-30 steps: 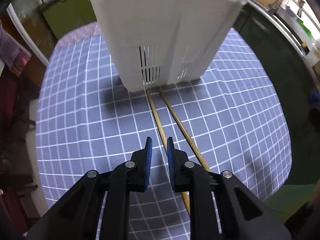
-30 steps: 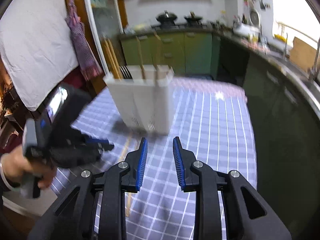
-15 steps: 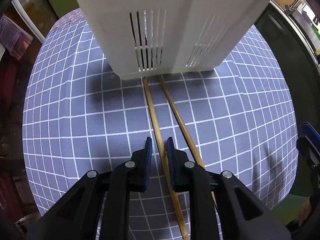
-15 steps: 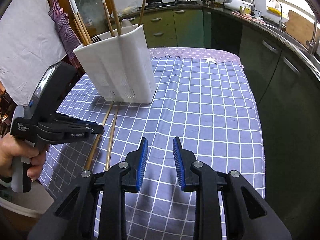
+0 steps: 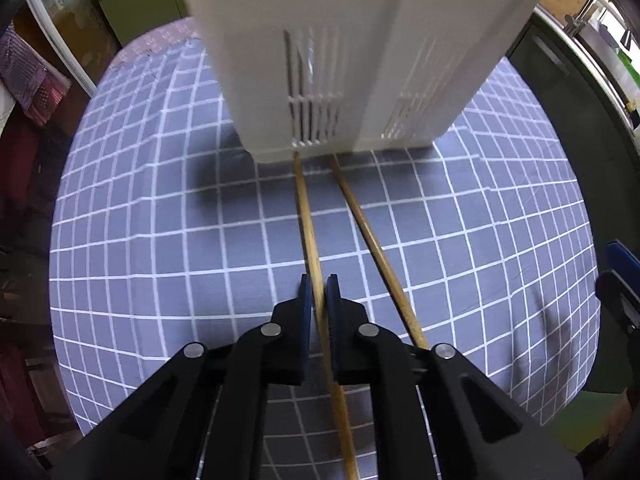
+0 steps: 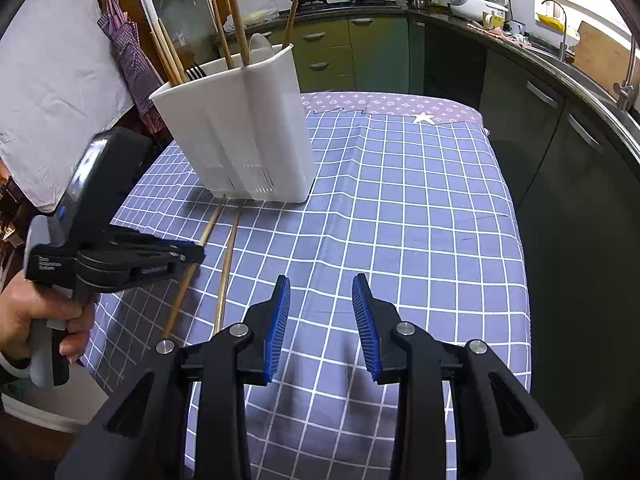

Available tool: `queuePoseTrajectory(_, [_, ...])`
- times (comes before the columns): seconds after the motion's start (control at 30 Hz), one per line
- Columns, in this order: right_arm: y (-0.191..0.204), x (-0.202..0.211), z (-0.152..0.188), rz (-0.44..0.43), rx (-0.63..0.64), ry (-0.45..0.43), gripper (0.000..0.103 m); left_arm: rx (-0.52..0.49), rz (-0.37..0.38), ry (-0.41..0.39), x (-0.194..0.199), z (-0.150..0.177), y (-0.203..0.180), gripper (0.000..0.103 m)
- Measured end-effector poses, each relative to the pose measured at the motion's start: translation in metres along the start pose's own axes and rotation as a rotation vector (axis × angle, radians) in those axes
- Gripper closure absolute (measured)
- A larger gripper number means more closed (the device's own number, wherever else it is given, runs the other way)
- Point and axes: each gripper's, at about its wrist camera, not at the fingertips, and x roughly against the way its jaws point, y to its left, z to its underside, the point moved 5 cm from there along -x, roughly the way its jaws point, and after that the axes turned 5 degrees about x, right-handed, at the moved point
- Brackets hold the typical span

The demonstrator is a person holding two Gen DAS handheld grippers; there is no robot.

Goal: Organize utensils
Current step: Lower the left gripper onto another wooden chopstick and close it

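Two long wooden chopsticks lie on the blue checked tablecloth, their far ends at the foot of a white utensil holder [image 5: 360, 52]. My left gripper [image 5: 319, 290] is shut on the left chopstick [image 5: 306, 216], holding it near its middle. The other chopstick [image 5: 372, 240] lies free just to its right. In the right wrist view the left gripper [image 6: 196, 254] grips that chopstick [image 6: 208, 230] beside the free one [image 6: 228, 260]. My right gripper [image 6: 322, 312] is open and empty above the cloth. The holder [image 6: 248, 136] holds several chopsticks, a fork and a spoon.
The table [image 6: 420, 208] stands in a kitchen, with dark green cabinets [image 6: 560, 128] along its right side and a counter with a sink behind. A white cloth [image 6: 52, 80] and a purple checked towel [image 6: 128, 60] hang at the left.
My left gripper has lowered onto the left chopstick and closed on it. The right gripper has stayed open and the view has steadied.
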Motion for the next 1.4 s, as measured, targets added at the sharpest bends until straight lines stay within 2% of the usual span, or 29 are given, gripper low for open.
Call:
queuePoseTrajectory(0.27, [0.011, -0.006, -0.004, 0.008, 0.029, 0.017, 0.07, -0.023, 0.008, -0.206, 0.062, 0.011, 0.022, 0.1])
queuePoseTrajectory(0.43, [0.025, -0.017, -0.01, 0.001, 0.06, 0.036, 0.07, -0.041, 0.011, -0.28, 0.092, 0.021, 0.033, 0.1])
queuePoseTrajectory(0.57, [0.034, -0.023, -0.014, -0.003, 0.074, 0.045, 0.07, -0.05, 0.008, -0.238, 0.085, 0.019, 0.035, 0.1])
queuePoseTrajectory(0.63, [0.04, -0.024, -0.014, -0.009, 0.083, 0.047, 0.07, -0.073, 0.004, -0.19, 0.072, 0.014, 0.033, 0.099])
queuePoseTrajectory(0.73, [0.045, -0.024, -0.013, -0.008, 0.097, 0.055, 0.07, -0.078, -0.005, -0.131, 0.049, 0.008, 0.031, 0.092])
queuePoseTrajectory(0.83, [0.046, -0.022, -0.013, -0.004, 0.103, 0.057, 0.07, -0.097, -0.016, -0.091, 0.026, 0.001, 0.026, 0.091])
queuePoseTrajectory(1.27, [0.036, -0.025, -0.009, -0.01, 0.088, 0.067, 0.07, -0.109, -0.007, 0.025, -0.013, -0.017, 0.02, 0.091])
queuePoseTrajectory(1.4, [0.033, -0.025, -0.008, -0.01, 0.082, 0.069, 0.07, -0.129, -0.022, 0.03, -0.017, -0.019, 0.017, 0.091])
